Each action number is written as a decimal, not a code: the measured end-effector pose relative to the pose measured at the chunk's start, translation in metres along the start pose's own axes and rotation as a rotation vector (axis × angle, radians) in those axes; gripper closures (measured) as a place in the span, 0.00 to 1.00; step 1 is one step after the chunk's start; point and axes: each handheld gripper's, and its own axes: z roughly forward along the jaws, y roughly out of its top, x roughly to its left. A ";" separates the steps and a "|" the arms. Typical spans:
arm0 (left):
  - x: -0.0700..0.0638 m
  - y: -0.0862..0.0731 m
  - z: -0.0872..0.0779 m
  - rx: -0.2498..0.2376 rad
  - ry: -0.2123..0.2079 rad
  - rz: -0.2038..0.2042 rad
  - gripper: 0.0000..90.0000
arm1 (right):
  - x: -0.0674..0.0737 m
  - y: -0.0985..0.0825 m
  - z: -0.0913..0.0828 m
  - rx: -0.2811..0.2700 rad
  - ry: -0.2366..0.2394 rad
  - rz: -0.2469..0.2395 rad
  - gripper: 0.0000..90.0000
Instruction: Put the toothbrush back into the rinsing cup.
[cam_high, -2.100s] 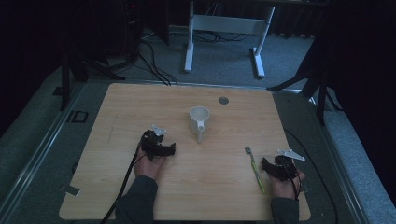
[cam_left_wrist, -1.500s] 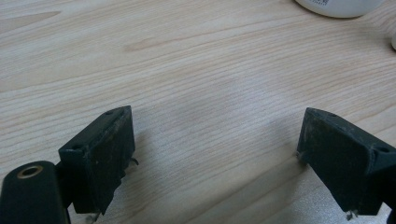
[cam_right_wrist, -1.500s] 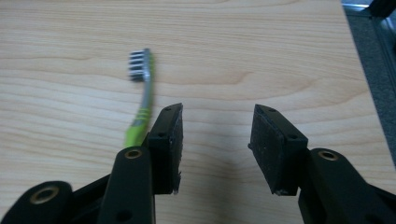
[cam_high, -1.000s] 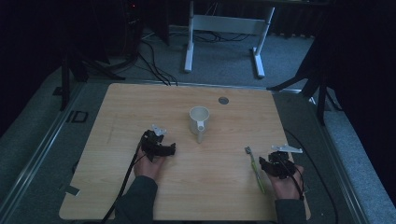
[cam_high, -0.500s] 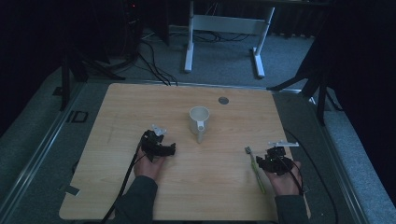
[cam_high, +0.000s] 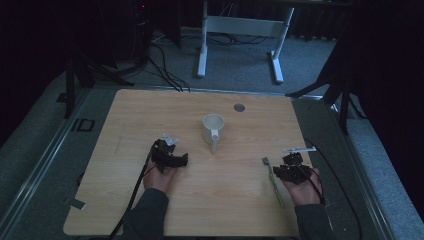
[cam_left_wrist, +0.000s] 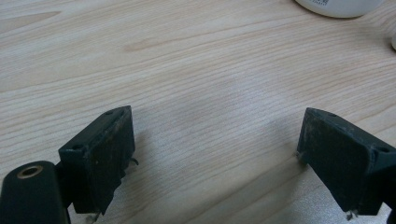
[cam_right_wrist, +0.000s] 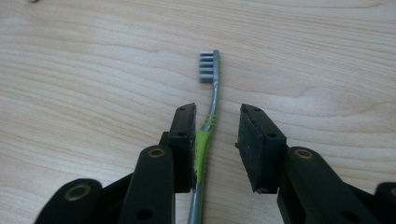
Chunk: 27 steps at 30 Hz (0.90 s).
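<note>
A light wooden table (cam_high: 125, 200) carries everything here, and the white mug (cam_high: 213, 128) near its middle serves as the landmark.

Nearest the person, on the near right of the mug, the right gripper (cam_high: 286, 171) sits low over the table in the person's right hand (cam_high: 301, 189), its cable trailing back over the table edge. In the right gripper view, its jaws stand partly apart with a toothbrush (cam_right_wrist: 206, 135) lying flat between them: the green part of the handle runs right along the inner face of the left-hand jaw (contact cannot be judged for sure), while a clear gap separates it from the other jaw, so nothing is clamped. The grey bristle head (cam_right_wrist: 209, 67) lies beyond the jaw tips. In the high view the toothbrush (cam_high: 273, 182) lies on the near right of the mug, well apart from it, just beside the right gripper.

On the near left of the mug, a little closer to it than the right one, the left gripper (cam_high: 181, 159) rests in the person's left hand (cam_high: 159, 176). Its own view shows the two black jaws spread wide over bare wood, gripping nothing, with the mug's white base (cam_left_wrist: 338, 6) at the top edge.

Beyond the mug, toward the far edge, a small dark round disc (cam_high: 239, 107) sits in the tabletop. Past the table, a white frame (cam_high: 240, 30) stands on the grey floor.
</note>
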 end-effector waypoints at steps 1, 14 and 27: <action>0.000 0.000 0.000 0.000 0.000 0.001 0.13 | 0.000 0.001 0.000 0.008 0.008 0.000 0.77; 0.000 0.000 0.000 0.000 0.000 0.001 0.13 | 0.001 0.012 0.007 0.116 0.076 -0.007 0.81; 0.000 0.000 0.000 0.000 0.000 0.000 0.13 | 0.002 0.018 0.011 0.197 0.057 -0.019 0.86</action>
